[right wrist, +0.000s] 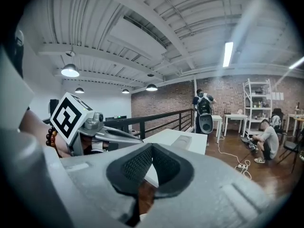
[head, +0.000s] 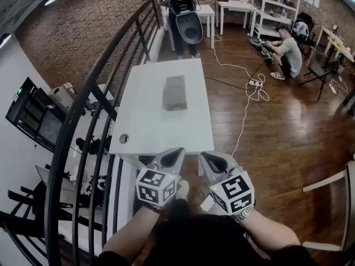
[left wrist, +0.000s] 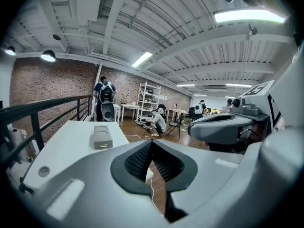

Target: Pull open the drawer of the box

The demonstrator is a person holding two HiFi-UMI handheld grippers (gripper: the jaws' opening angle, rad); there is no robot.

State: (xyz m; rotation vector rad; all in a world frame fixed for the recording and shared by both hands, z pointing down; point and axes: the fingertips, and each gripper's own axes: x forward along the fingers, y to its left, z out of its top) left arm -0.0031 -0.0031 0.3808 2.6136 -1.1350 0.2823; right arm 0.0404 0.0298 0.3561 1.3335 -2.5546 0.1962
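A small grey box [head: 175, 92] with a drawer in its near end lies in the middle of a white table [head: 144, 132]. In the left gripper view the box [left wrist: 102, 137] sits far ahead with its drawer front facing me, and in the right gripper view it [right wrist: 182, 140] shows small on the table. My left gripper [head: 176, 155] and right gripper [head: 206, 160] hover side by side just off the table's near edge, well short of the box. Both are shut with nothing between their jaws.
A black railing [head: 105, 87] runs along the table's left side. A person with a backpack [head: 183, 10] stands beyond the far end, and another [head: 288, 51] crouches at the right by shelves. A white cable [head: 244, 98] trails over the wooden floor.
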